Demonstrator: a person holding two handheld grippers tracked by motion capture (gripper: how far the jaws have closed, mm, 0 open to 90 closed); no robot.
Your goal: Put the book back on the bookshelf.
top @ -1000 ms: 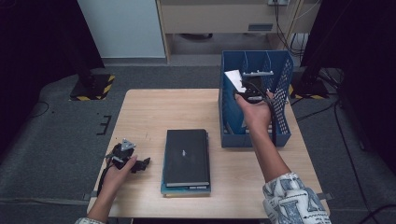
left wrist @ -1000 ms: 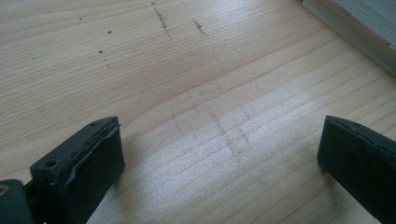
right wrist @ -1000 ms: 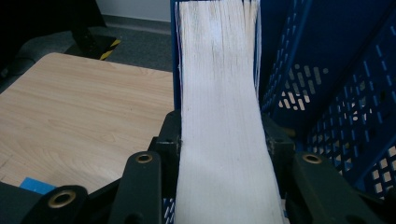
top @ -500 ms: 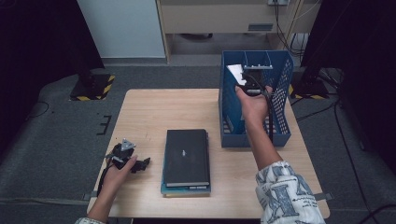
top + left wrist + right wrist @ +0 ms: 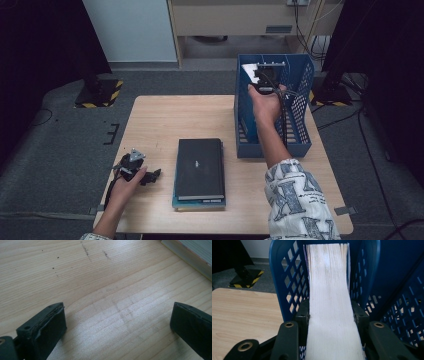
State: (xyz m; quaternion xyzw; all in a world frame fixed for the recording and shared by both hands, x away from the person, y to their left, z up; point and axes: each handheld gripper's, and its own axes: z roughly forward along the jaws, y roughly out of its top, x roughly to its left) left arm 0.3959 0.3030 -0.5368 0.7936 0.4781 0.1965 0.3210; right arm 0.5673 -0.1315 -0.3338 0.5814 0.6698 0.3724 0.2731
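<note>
My right gripper point(image 5: 260, 82) is shut on a thick book point(image 5: 247, 70) and holds it inside the blue mesh basket point(image 5: 300, 100), near the basket's far left wall. In the right gripper view the book's white page edges point(image 5: 329, 290) run up between the two pads of the right gripper point(image 5: 329, 312), with the basket wall point(image 5: 284, 277) close on the left. A stack of books with a black cover on top point(image 5: 200, 170) lies at the table's front middle. My left gripper point(image 5: 150, 176) rests on the table left of the stack, and the left gripper point(image 5: 117, 320) stands open over bare wood.
The wooden table point(image 5: 165, 120) has free room across its left and middle back. A corner of the book stack point(image 5: 192, 255) lies just beyond my left gripper. Dark stands and cables sit on the floor around the table.
My right hand has carried the book a little farther away, toward the far end of the basket. The left hand has stayed in place.
</note>
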